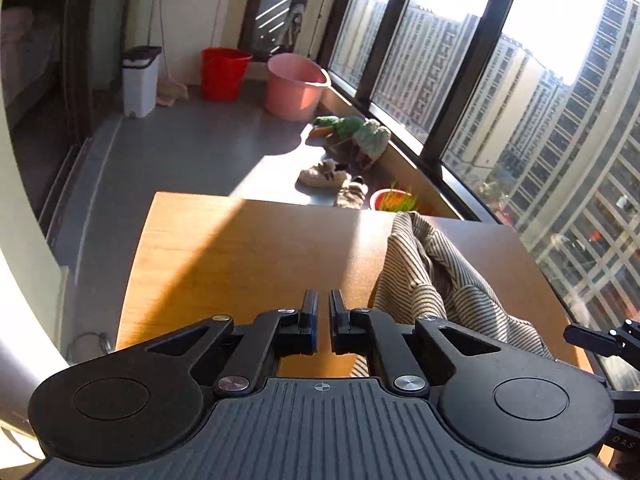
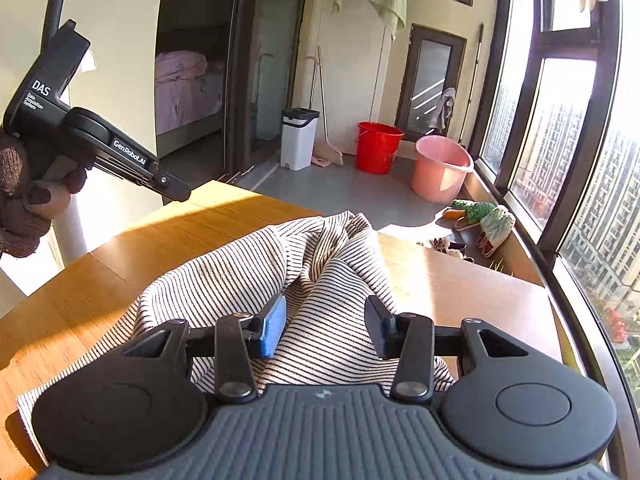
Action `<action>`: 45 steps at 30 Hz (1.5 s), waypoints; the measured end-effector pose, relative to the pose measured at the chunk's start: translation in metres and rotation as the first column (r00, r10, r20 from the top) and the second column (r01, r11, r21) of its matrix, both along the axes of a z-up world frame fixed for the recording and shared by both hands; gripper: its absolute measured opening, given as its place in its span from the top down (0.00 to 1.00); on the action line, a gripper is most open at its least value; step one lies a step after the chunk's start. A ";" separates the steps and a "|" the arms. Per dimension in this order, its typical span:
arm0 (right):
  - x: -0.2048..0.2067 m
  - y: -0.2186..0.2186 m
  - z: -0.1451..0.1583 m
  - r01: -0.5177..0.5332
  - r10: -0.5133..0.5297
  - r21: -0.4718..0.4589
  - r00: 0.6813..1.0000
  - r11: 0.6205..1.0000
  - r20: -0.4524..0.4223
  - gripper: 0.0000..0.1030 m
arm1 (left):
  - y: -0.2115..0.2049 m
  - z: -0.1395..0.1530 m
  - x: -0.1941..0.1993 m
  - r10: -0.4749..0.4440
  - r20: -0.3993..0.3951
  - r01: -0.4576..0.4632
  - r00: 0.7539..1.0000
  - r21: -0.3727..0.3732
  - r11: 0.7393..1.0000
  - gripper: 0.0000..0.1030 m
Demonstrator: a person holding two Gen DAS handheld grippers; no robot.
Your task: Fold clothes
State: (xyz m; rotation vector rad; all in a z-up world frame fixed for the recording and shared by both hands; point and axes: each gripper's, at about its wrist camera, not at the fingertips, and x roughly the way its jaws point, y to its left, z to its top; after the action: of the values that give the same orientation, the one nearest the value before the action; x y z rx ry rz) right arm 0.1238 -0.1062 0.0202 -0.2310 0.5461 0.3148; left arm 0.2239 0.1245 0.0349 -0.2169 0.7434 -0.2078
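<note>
A striped beige-and-dark garment (image 2: 256,276) lies crumpled on the wooden table (image 2: 120,240). It also shows in the left wrist view (image 1: 432,276), to the right of my left gripper. My left gripper (image 1: 323,312) is shut on nothing, above bare wood to the left of the garment. My right gripper (image 2: 326,320) is open, its blue-padded fingers (image 2: 274,328) just above the garment's folds, holding nothing. The left gripper's body (image 2: 100,136) shows at the upper left in the right wrist view, held in a gloved hand.
Beyond the table's far edge (image 1: 240,198), on the grey floor, stand a pink bucket (image 1: 296,86), a red bucket (image 1: 222,72) and a white bin (image 1: 140,80). Slippers (image 1: 352,136) lie by the window wall on the right. A doorway to a bedroom (image 2: 188,88) is at the left.
</note>
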 end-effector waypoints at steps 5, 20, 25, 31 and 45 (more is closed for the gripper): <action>0.049 0.019 -0.036 0.029 -0.031 -0.018 0.990 0.999 -0.134 0.47 | -0.006 0.008 -0.009 -0.121 -0.045 0.112 0.992 -0.176 0.978 0.57; 0.016 -0.011 -0.068 0.133 -0.123 0.083 0.985 0.988 -0.120 0.63 | -0.081 -0.043 -0.015 -0.279 -0.110 0.279 0.954 -0.022 0.960 0.93; 0.011 -0.019 -0.073 0.158 -0.141 0.155 0.983 0.975 -0.116 0.53 | -0.066 -0.010 -0.013 -0.233 -0.015 0.234 0.972 0.045 0.971 0.93; 0.009 -0.014 -0.061 0.128 -0.121 0.099 0.990 0.987 -0.071 0.45 | -0.034 0.002 0.015 -0.098 -0.030 0.098 0.995 0.027 0.995 0.94; 0.037 -0.055 -0.038 0.225 -0.223 -0.059 0.974 0.973 0.039 0.94 | 0.002 -0.010 0.032 0.035 -0.025 -0.031 0.999 0.146 0.989 0.93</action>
State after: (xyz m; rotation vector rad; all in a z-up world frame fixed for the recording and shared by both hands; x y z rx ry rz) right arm 0.1606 -0.1611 -0.0178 -0.2323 0.5447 0.0747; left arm 0.2558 0.1261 0.0247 -0.0938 0.7783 -0.1184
